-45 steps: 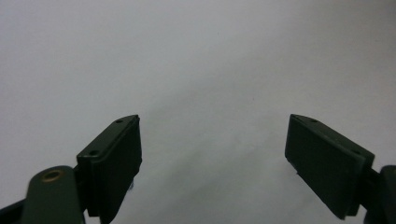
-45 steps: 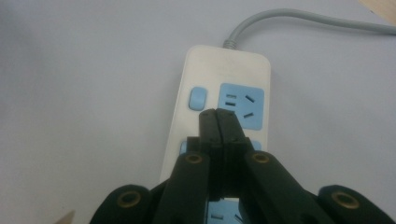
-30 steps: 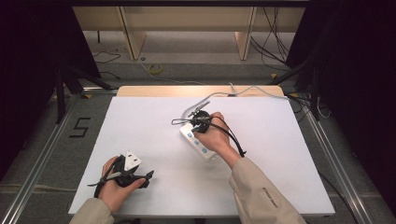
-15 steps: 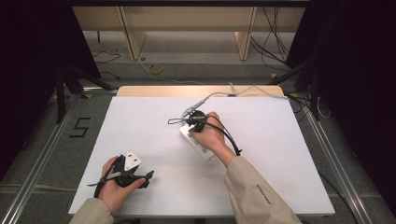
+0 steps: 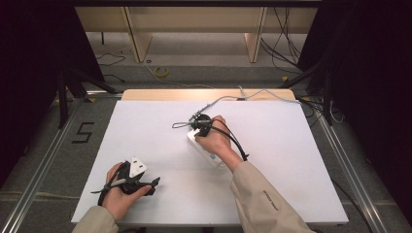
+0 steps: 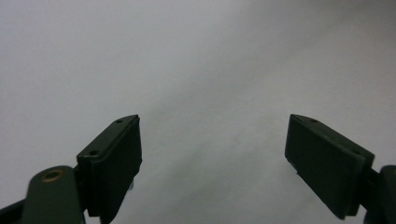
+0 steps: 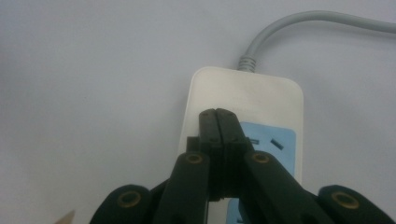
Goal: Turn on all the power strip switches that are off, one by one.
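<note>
A white power strip (image 5: 205,152) with blue socket panels lies slantwise near the middle of the white table (image 5: 291,160). Its grey cable (image 5: 228,97) runs off over the far edge. My right gripper (image 5: 198,127) hangs over the strip's far end, held by a hand. In the right gripper view the strip (image 7: 243,93) lies just beyond my right gripper (image 7: 217,114), whose jaws are pressed together with nothing between them; the cable (image 7: 289,23) leaves at the top. My left gripper (image 5: 153,185) rests low at the near left. Its jaws (image 6: 212,140) stand wide open over bare table.
A wooden strip (image 5: 204,93) borders the table's far edge. Metal rails (image 5: 43,160) run along both sides. Loose cables (image 5: 286,43) lie on the floor behind the table. A black cord (image 5: 235,143) loops off the right gripper over the wrist.
The right hand has shifted slightly to the left and farther along the power strip. The left hand has stayed put.
</note>
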